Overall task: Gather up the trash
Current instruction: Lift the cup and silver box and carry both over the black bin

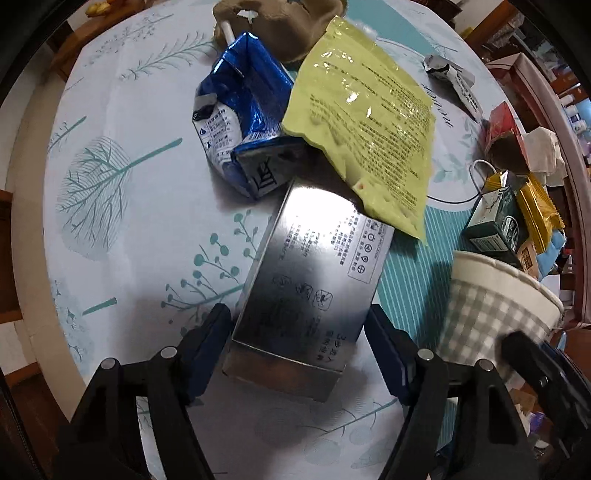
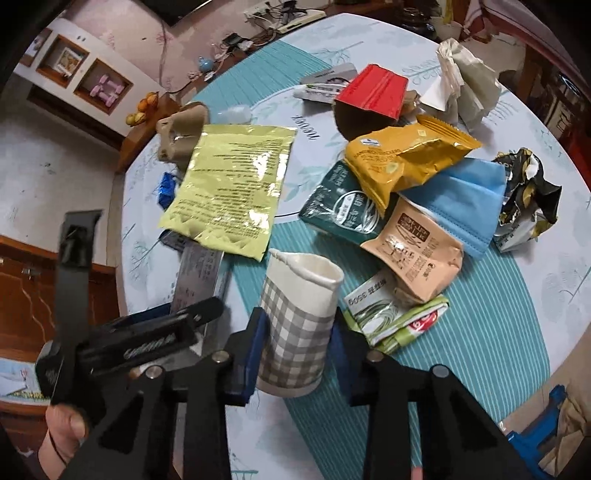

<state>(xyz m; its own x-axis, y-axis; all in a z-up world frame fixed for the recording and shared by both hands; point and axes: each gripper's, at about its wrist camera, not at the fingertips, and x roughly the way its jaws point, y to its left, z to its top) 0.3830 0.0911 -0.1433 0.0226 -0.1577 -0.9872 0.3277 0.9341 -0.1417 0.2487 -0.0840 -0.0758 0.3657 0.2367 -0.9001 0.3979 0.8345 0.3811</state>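
**Trash Still Strewn Across Table as Two Grippers Close In**

Seen from the left wrist, a silver box (image 1: 306, 280) is bracketed by the left gripper (image 1: 298, 341), whose jaws are spread wide; the left pad is at the box's side, while a narrow gap is left at the right pad, so no firm hold can be confirmed. The box lies near the table's (image 1: 122, 229) near edge, its far end tucked under a yellow-green pouch (image 1: 364, 136). A crushed blue carton (image 1: 242, 122) is seen just beside the pouch, toward the table's middle, and a brown cardboard piece (image 1: 277, 22) sits at the far edge.

From the right wrist, a checked paper cup (image 2: 297, 321) is held upright between the pads of the right gripper (image 2: 295, 345), the jaws partly closed against its sides. The cup stands near the near edge. Beyond it, a heap is left uncollected: a yellow snack bag (image 2: 402, 158), a blue face mask (image 2: 461, 199), a green packet (image 2: 340, 206), a tan sachet (image 2: 417, 254), a red carton (image 2: 373, 94) and crumpled foil (image 2: 524, 195) toward the right edge.

No bin is shown. The task is judged barely begun, with nearly everything remaining to be gathered.
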